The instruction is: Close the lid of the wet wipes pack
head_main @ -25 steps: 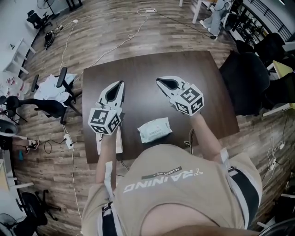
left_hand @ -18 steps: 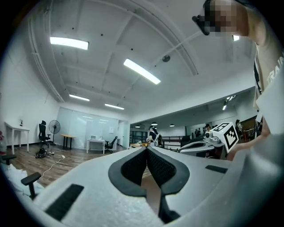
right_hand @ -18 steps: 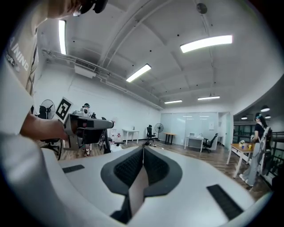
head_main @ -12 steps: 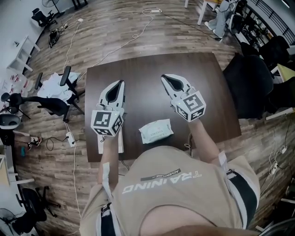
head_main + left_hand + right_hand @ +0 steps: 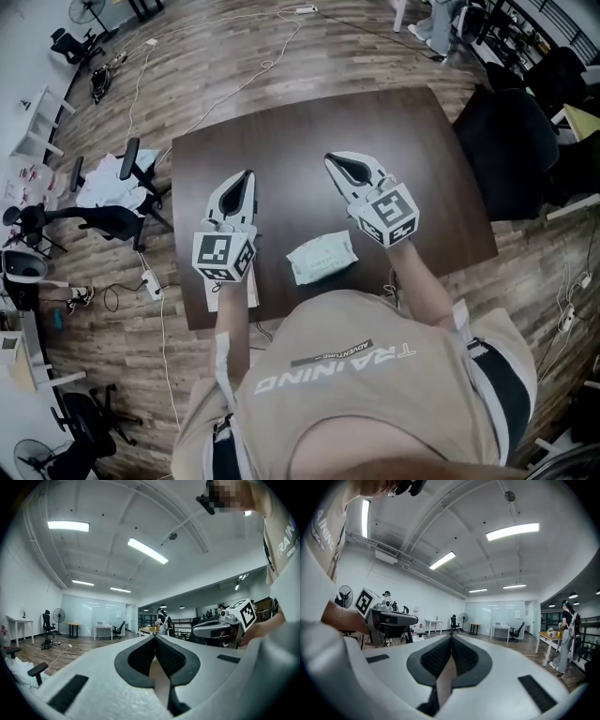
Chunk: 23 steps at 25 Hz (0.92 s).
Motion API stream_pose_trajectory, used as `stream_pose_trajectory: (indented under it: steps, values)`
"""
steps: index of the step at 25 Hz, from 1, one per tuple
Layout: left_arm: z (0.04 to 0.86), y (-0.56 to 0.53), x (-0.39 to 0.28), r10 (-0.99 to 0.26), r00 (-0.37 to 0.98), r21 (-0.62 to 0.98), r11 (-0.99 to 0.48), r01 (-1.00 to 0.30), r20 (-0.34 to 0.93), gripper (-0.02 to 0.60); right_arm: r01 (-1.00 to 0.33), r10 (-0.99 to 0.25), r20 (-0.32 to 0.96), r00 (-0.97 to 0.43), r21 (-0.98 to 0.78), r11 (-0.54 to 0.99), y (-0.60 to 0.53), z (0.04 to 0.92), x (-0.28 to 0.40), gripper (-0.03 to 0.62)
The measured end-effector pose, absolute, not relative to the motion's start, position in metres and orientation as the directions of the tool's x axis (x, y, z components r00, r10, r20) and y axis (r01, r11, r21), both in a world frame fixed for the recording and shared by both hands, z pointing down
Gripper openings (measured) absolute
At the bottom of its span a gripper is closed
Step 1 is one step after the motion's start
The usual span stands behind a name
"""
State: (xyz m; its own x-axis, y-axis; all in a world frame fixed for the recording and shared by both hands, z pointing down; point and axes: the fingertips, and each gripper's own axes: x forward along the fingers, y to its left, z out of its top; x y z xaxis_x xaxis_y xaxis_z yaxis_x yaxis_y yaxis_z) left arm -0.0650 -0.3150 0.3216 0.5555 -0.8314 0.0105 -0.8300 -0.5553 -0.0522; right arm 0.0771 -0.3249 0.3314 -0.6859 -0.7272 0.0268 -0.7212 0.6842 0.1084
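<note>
task item: a pale green, flat, soft wet wipes pack lies on the dark brown wooden desk. it is in the lower centre of the head view, close to the desk's near edge.
lid: too small in the head view to tell whether it is up or down. neither gripper view shows the pack.
left gripper: the white left gripper is held left of the pack. its jaws are together with nothing between them, and its tip points to the upper part of the frame, away from the pack.
right gripper: the white right gripper is held right of the pack. its jaws are likewise pressed together and empty, and its tip also points away.
contact: none. both grippers are apart from the pack, which lies behind their tips, between the two marker cubes.
change: next to nothing. the pack is at the same spot on the desk as in the earlier frames and both grippers keep the same stance. only the framing has shifted a little.
meaning for the task: judged as no progress in this interval. if the lid is up, a gripper must come back over the pack and press the flap flat.
</note>
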Motion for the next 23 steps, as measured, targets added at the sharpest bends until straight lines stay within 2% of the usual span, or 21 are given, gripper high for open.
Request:
stream_pose_trajectory:
  steps: [6, 23]
  values:
    - [0.332, -0.314, -0.061, -0.821, 0.57, 0.001, -0.57, -0.822, 0.028, 0.005, -0.704, -0.711, 0.047, -0.702, 0.104, 0.703, -0.318, 0.34, 0.074, 0.014]
    - [0.341, -0.301, -0.062, -0.822, 0.569, 0.025, -0.568, -0.823, 0.023, 0.005, -0.724, -0.734, 0.069, -0.676, 0.125, 0.679, -0.312, 0.349, 0.081, 0.014]
